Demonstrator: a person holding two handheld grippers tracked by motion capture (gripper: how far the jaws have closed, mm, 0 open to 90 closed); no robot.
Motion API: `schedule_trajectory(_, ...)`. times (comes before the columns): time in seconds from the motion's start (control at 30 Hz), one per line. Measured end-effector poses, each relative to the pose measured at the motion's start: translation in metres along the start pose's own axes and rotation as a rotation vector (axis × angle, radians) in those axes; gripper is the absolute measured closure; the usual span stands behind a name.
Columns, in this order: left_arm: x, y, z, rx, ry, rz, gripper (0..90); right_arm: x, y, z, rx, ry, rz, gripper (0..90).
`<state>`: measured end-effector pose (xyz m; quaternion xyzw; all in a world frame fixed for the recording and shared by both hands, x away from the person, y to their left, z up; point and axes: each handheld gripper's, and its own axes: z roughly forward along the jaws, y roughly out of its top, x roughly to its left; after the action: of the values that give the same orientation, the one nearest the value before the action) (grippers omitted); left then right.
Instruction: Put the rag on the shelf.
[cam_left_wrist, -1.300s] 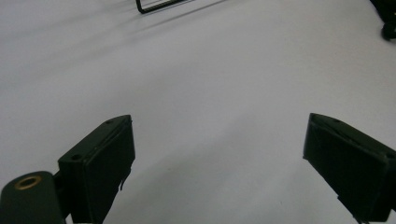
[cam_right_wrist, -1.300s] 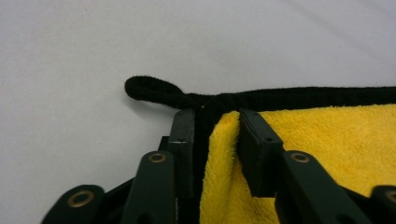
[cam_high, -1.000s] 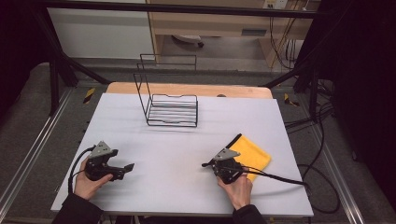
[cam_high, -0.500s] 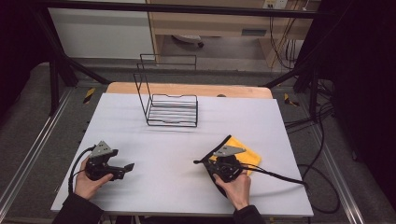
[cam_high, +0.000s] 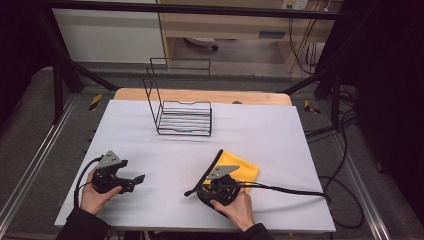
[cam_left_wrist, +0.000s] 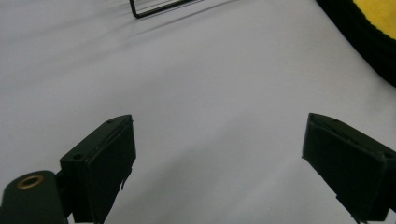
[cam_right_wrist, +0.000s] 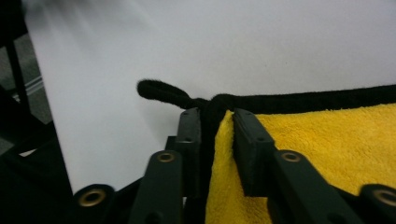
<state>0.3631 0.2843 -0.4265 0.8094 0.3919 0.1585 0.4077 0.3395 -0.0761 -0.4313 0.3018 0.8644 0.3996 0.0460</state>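
Right tool (cam_right_wrist: 215, 135) clamped on the yellow cloth's (cam_right_wrist: 327, 135) black-edged corner, apparently lifted; left tool (cam_left_wrist: 219, 163) wide, cloth well apart.

Fluffy yellow cloth (cam_right_wrist: 327, 135) with black trim; matt white table (cam_high: 280, 145); black wire rack (cam_high: 182, 117).

No readable text, labels, brands or numbers anywhere in these views. Nothing printed on the grippers, the cloth or the table surface.
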Motion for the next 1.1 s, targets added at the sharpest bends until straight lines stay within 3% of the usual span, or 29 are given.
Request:
schedule_trajectory(0.07, -0.003, 0.002, 0.0, -0.002, -0.002, -0.001, 9.4, -0.001, 0.0, -0.003, -0.02, 0.004, -0.005, 64.2)
schedule_trajectory(0.1, -0.009, 0.007, 0.001, -0.004, -0.008, 0.002, 9.6, -0.004, 0.002, -0.014, -0.06, 0.003, 0.006, 55.6)
schedule_trajectory(0.17, -0.016, 0.014, 0.003, -0.003, -0.018, 0.004, 10.7, -0.011, 0.002, -0.028, -0.103, -0.014, 0.024, 51.2)
schedule_trajectory(0.27, -0.025, 0.021, 0.006, -0.002, -0.03, 0.005, 12.4, -0.03, -0.002, -0.048, -0.145, -0.08, 0.055, 44.5)
schedule_trajectory(0.37, -0.048, 0.036, 0.02, 0.018, -0.042, 0.027, 13.6, -0.051, -0.012, -0.066, -0.164, -0.156, 0.104, 38.8)
schedule_trajectory(0.4, -0.048, 0.036, 0.02, 0.018, -0.042, 0.027, 14.3, -0.051, -0.012, -0.066, -0.164, -0.156, 0.104, 38.8)
schedule_trajectory(0.43, -0.061, 0.044, 0.03, 0.035, -0.053, 0.049, 15.1, -0.066, -0.02, -0.073, -0.169, -0.208, 0.123, 36.1)
schedule_trajectory(0.47, -0.061, 0.044, 0.03, 0.035, -0.053, 0.049, 15.4, -0.072, -0.024, -0.076, -0.165, -0.224, 0.14, 35.2)
schedule_trajectory(0.5, -0.068, 0.047, 0.035, 0.046, -0.064, 0.055, 15.4, -0.072, -0.024, -0.076, -0.165, -0.224, 0.14, 35.2)
schedule_trajectory(0.53, -0.08, 0.055, 0.047, 0.068, -0.089, 0.062, 15.8, -0.084, -0.033, -0.08, -0.166, -0.258, 0.169, 34.2)
schedule_trajectory(0.6, -0.086, 0.058, 0.053, 0.081, -0.1, 0.069, 17.4, -0.094, -0.042, -0.082, -0.157, -0.291, 0.198, 34.2)
schedule_trajectory(0.63, -0.098, 0.064, 0.064, 0.099, -0.127, 0.073, 18.6, -0.099, -0.046, -0.082, -0.153, -0.309, 0.208, 34.7)
schedule_trajectory(0.67, -0.098, 0.064, 0.064, 0.099, -0.127, 0.073, 20.1, -0.099, -0.046, -0.082, -0.153, -0.309, 0.208, 34.7)
schedule_trajectory(0.7, -0.108, 0.068, 0.074, 0.114, -0.152, 0.081, 22.6, -0.107, -0.053, -0.083, -0.14, -0.347, 0.233, 36.9)
schedule_trajectory(0.8, -0.12, 0.071, 0.087, 0.149, -0.174, 0.104, 28.0, -0.114, -0.058, -0.085, -0.131, -0.369, 0.251, 39.9)
schedule_trajectory(0.83, -0.127, 0.07, 0.098, 0.183, -0.195, 0.114, 30.8, -0.118, -0.062, -0.084, -0.128, -0.38, 0.273, 43.3)
schedule_trajectory(0.97, -0.132, 0.066, 0.111, 0.228, -0.206, 0.113, 40.8, -0.124, -0.066, -0.081, -0.102, -0.394, 0.286, 48.5)
schedule_trajectory(1.1, -0.13, 0.06, 0.116, 0.223, -0.243, 0.068, 46.3, -0.128, -0.067, -0.075, -0.084, -0.379, 0.297, 53.5)
